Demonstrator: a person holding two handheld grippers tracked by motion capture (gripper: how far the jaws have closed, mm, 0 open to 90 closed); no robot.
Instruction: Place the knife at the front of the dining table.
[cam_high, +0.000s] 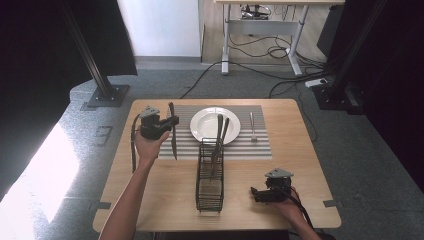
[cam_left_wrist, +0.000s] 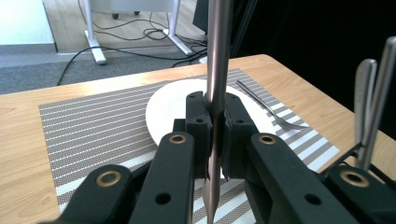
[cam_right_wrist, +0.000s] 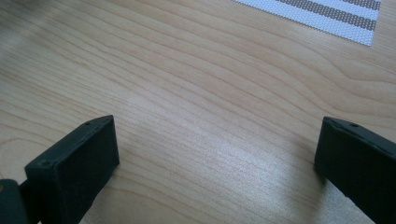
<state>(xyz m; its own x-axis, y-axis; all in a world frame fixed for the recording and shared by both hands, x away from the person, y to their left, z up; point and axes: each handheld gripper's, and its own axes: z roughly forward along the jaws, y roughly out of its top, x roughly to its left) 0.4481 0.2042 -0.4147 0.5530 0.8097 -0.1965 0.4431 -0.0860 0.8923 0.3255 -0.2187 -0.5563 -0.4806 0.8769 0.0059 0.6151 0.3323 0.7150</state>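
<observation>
Held a knife (cam_high: 173, 131) clamped in the left gripper (cam_high: 165, 123), left of the plate (cam_high: 200, 131). Right gripper (cam_high: 260, 194) rested, jaws apart, empty. Probably placing; needed lowering onto the mat (cam_high: 250, 145).

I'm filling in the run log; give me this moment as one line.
left gripper: shut on knife, held over placemat | right gripper: open, low over table | fork: right of plate | rack: holds cutlery

Daylight blows out the floor (cam_high: 35, 170) left of the evenly lit desk (cam_high: 165, 200), while the near fingers (cam_left_wrist: 205, 126) blur.
</observation>
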